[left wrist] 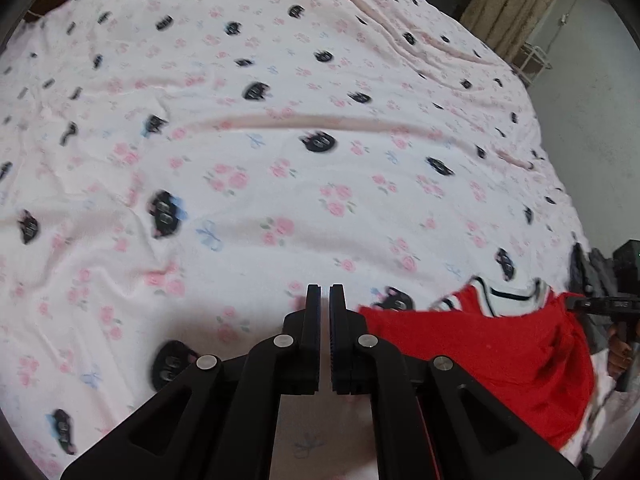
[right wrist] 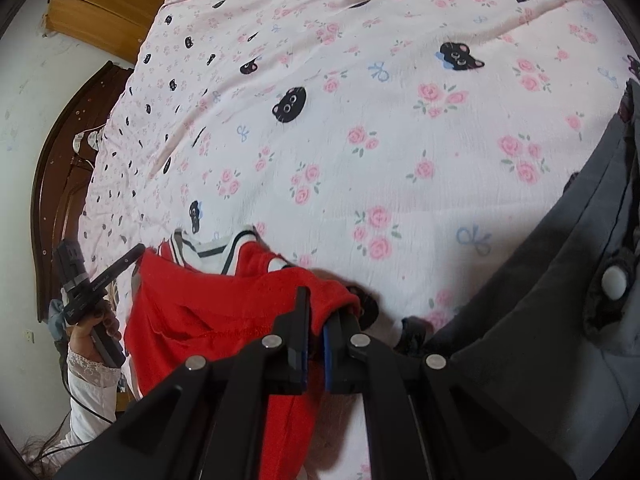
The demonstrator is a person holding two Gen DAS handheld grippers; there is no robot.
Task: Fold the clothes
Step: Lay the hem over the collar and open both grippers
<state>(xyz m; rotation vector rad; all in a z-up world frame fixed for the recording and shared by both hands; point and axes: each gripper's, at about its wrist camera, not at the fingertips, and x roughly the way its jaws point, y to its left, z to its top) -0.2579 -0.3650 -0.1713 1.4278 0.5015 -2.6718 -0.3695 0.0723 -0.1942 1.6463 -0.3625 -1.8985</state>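
Observation:
A red garment (left wrist: pixel 480 352) with a white, dark-striped collar (left wrist: pixel 508 296) hangs low over the bed, stretched between my two grippers. In the left wrist view my left gripper (left wrist: pixel 325 292) is shut, and the red cloth runs off behind its right finger; the pinch itself is hidden. From the right wrist view that left gripper (right wrist: pixel 138 251) meets the upper left corner of the garment (right wrist: pixel 200 304). My right gripper (right wrist: pixel 320 304) is shut on a bunched red edge. It shows at the garment's far end (left wrist: pixel 572 303) in the left wrist view.
A pink floral sheet (right wrist: pixel 400 140) with black cat prints covers the bed. A dark grey garment (right wrist: pixel 560 280) with a white button lies at the right. A dark headboard (right wrist: pixel 52 184) and wooden cabinet (right wrist: pixel 108 4) stand to the left. A person's hand (right wrist: pixel 92 328) grips the left tool.

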